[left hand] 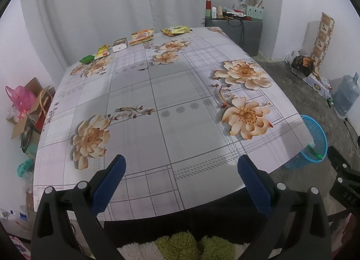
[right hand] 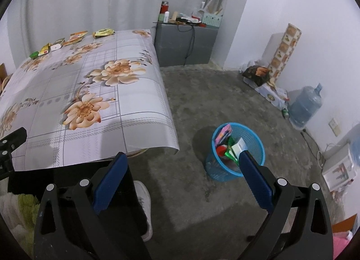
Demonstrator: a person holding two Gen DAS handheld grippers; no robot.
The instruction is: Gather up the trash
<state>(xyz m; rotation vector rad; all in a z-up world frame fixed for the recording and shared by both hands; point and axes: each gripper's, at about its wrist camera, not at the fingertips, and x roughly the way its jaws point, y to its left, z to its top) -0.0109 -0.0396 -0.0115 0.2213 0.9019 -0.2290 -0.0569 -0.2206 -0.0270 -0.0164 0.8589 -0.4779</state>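
Trash wrappers [right hand: 227,145], crinkled foil and paper in pink, red, green and white, stand packed in the blue mesh bin [right hand: 258,145] on the concrete floor [right hand: 202,93], at about one o'clock from the right gripper [right hand: 181,163]. That gripper's jaws are spread wide with nothing between them; its right blue pad overlaps the bin's rim in the view. The left gripper [left hand: 181,165] hangs over the near table edge, jaws equally wide and empty.

More trash lies in a row along the table's far edge, at eleven to twelve o'clock from the left gripper: a small green packet [left hand: 86,59], a yellow sachet [left hand: 103,51], a white box [left hand: 120,45], an orange packet [left hand: 141,35] and a glossy yellow bag [left hand: 176,30].

The glossy tablecloth [left hand: 157,93], grey-checked with peach flowers, is flat and bare between the jaws and that row. Its right edge drops off beside the bin, with open rough floor beyond. A grey cabinet [right hand: 177,41] stands past the table's far corner; a water jug [right hand: 306,104] sits by the right wall.
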